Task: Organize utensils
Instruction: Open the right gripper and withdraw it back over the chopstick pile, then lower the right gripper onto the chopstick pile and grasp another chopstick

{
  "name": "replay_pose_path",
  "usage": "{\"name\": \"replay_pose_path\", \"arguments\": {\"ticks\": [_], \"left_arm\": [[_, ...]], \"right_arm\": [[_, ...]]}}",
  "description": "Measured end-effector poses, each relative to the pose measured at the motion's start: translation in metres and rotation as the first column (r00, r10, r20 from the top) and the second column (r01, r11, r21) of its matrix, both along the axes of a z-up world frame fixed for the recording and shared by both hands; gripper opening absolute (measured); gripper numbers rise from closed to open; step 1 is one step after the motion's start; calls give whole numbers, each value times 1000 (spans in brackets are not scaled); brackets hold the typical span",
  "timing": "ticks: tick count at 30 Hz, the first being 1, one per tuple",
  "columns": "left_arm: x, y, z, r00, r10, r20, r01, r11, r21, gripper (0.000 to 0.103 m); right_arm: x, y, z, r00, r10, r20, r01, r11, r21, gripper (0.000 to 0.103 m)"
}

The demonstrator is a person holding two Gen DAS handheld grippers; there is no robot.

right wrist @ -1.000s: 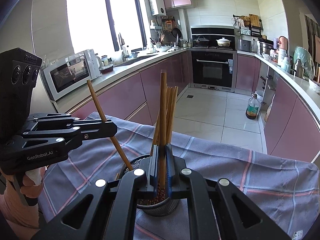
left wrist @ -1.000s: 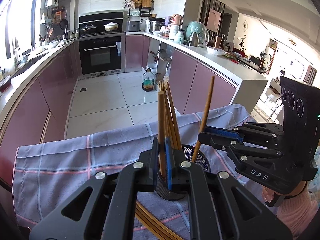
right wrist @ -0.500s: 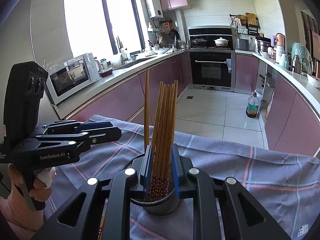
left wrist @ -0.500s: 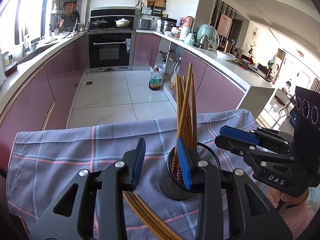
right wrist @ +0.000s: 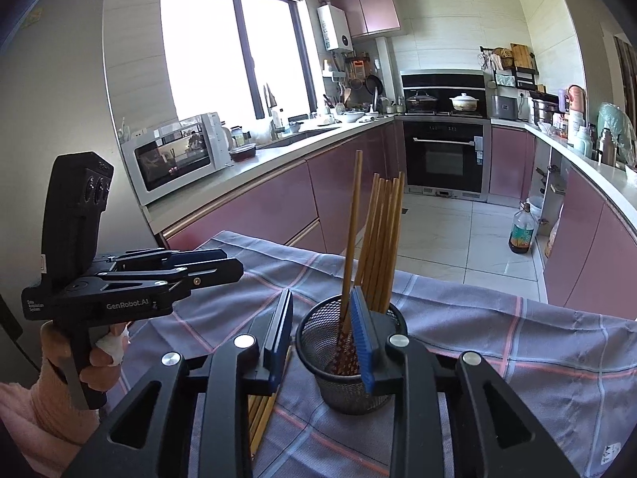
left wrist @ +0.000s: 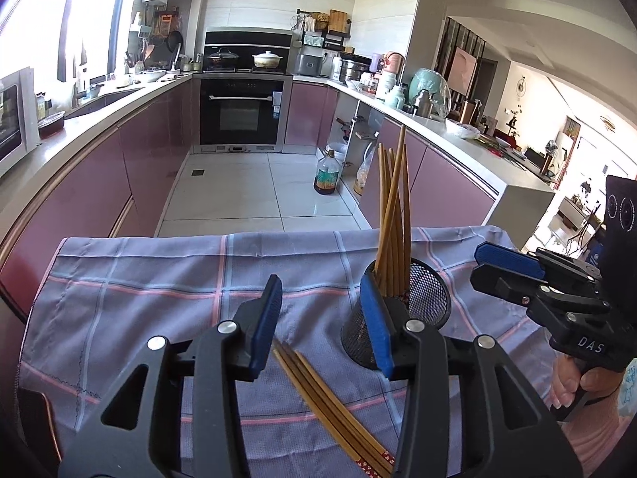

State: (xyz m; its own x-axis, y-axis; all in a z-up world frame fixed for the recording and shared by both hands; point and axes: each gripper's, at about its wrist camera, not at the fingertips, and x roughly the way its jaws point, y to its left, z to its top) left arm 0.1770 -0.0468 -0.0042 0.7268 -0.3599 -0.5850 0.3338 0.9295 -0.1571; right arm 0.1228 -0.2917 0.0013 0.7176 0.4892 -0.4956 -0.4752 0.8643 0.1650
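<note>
A cloth point(left wrist: 159, 290) covers the table. On it stands a mesh cup point(left wrist: 422, 310), chopsticks point(left wrist: 392, 215) upright in it. Loose chopsticks point(left wrist: 330, 402) lie on the cloth just left of the cup. Left tongs point(left wrist: 322, 322) hang over these; right tongs point(right wrist: 322, 334) are near the cup's left rim.

Oven point(left wrist: 238, 113) — microwave point(right wrist: 175, 159) (left counter)
</note>
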Motion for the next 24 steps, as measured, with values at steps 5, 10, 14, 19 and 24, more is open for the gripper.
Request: {"name": "replay_pose_path", "arguments": {"ticks": [5,10,14,19,24], "left_arm": [[-19,13,-10,999,39,2,-39,999,12,43],[-35,23,-19,997,75,3,-75,997,31,46],[-43,27,-26,996,90,-10,-89,995,44,46],[-48,24,-36,995,97,-31,-95,993,65,46],[-54,22,-49,993,106,-47,-102,991,90,46]], "right_arm": [[-11,11,-9,999,40,-14,-40,999,-19,29],[-15,17,-22,997,58,-47,-59,998,-10,32],[-18,24,-35,993,74,-89,-74,997,3,34],[-20,35,-58,985,88,-147,-92,995,-24,35],[-19,47,-77,975,91,-204,-100,994,-35,35]]}}
